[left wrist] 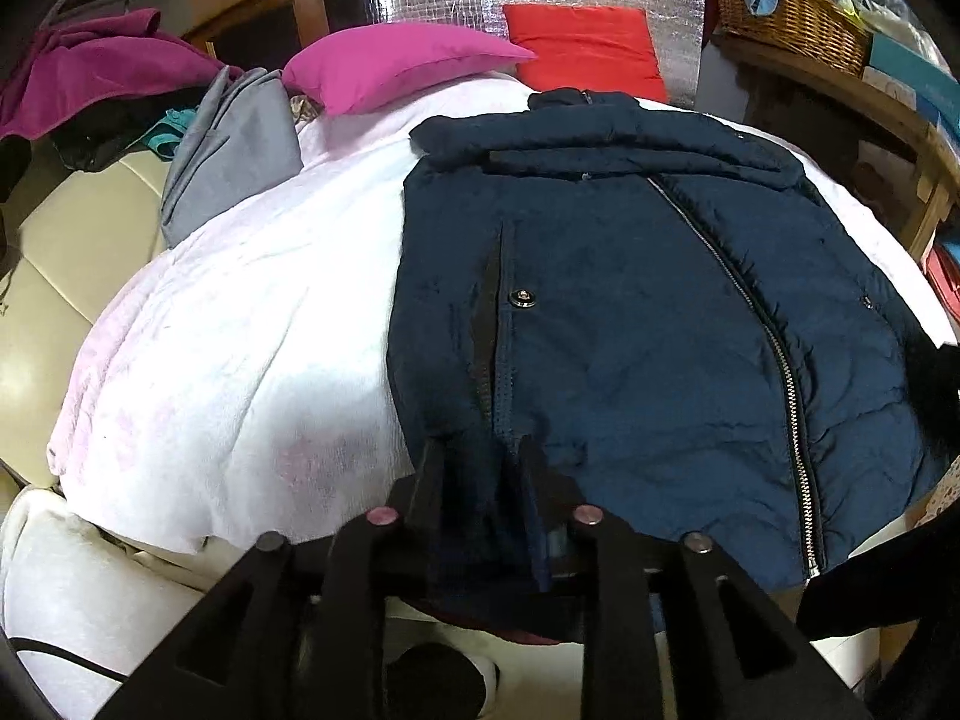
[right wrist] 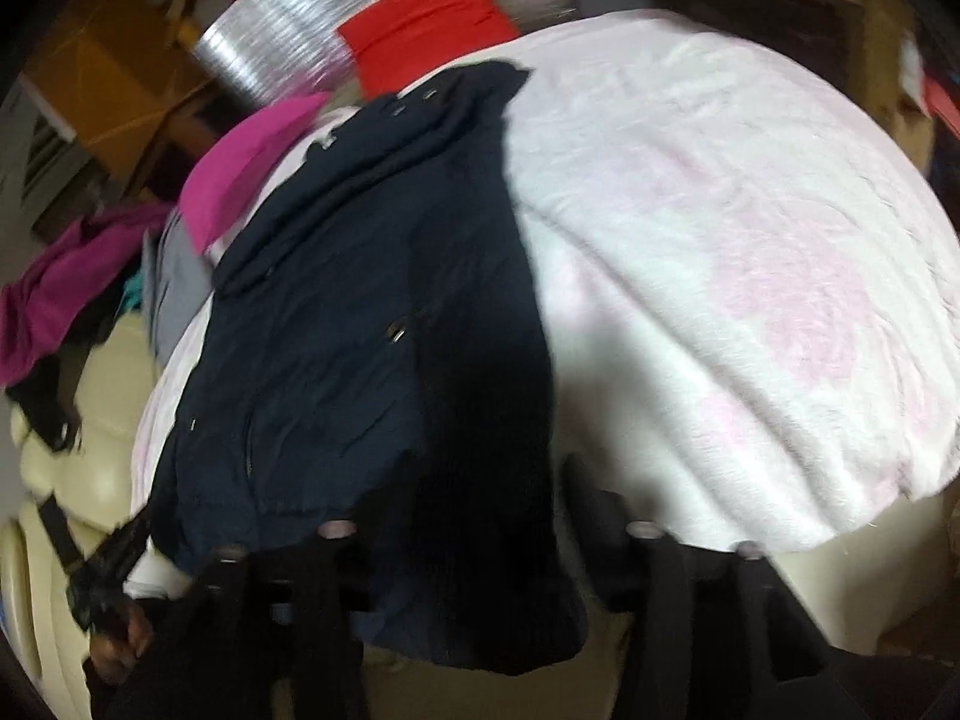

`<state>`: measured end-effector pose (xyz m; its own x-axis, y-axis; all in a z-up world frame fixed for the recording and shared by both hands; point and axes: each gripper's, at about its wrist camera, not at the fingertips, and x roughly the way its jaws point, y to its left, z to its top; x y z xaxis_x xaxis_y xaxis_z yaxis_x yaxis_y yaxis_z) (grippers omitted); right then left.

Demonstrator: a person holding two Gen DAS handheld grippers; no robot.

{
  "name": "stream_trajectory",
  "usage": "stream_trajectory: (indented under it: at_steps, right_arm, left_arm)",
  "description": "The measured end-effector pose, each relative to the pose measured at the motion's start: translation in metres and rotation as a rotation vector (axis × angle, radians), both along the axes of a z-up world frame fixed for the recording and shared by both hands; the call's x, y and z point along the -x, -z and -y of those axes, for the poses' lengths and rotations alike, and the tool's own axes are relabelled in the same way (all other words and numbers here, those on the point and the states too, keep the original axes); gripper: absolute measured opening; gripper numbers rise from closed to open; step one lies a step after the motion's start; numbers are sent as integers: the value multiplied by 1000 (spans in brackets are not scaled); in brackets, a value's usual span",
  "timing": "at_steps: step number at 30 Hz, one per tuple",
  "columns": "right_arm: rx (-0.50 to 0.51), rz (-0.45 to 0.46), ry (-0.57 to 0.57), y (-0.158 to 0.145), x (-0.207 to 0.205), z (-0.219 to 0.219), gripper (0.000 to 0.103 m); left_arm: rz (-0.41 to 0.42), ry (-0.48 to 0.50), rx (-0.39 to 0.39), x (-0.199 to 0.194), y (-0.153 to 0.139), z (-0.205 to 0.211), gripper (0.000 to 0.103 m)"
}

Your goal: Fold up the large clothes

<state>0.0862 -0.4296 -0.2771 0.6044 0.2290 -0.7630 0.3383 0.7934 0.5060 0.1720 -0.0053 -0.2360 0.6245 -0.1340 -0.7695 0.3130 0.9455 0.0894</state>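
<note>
A navy zip jacket (left wrist: 630,312) lies front-up on a white and pink blanket (left wrist: 240,330), its sleeves folded across the chest below the collar. My left gripper (left wrist: 480,468) is shut on the jacket's bottom hem at its left corner. In the blurred right wrist view the jacket (right wrist: 360,330) hangs over the near edge of the blanket (right wrist: 720,240). My right gripper (right wrist: 486,516) is at the hem's right corner, with dark cloth draped over its fingers; I cannot tell whether it is shut on it.
A magenta pillow (left wrist: 396,63) and a red pillow (left wrist: 585,48) lie at the far end. A grey garment (left wrist: 234,150) and a purple one (left wrist: 96,66) lie at the left on a cream couch (left wrist: 66,276). A wicker basket (left wrist: 792,18) stands on a shelf at right.
</note>
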Motion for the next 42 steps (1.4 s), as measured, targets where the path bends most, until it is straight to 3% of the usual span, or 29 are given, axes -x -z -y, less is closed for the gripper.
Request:
stream_trajectory:
  at_steps: [4, 16, 21, 23, 32, 42]
  right_arm:
    - [-20, 25, 62, -4, 4, 12, 62]
    - [-13, -50, -33, 13, -18, -13, 62]
    - [-1, 48, -101, -7, -15, -30, 62]
    - [-9, 74, -84, -13, -11, -29, 62]
    - [-5, 36, 138, -12, -2, -3, 62]
    - [-20, 13, 80, -4, -11, -1, 62]
  left_arm:
    - [32, 6, -25, 3, -3, 5, 43]
    - [51, 16, -62, 5, -3, 12, 48]
    - [46, 8, -59, 4, -2, 11, 49]
    - [45, 5, -58, 4, -2, 11, 49]
    - [35, -4, -49, 4, -1, 6, 54]
    - [-22, 4, -53, -1, 7, 8, 62]
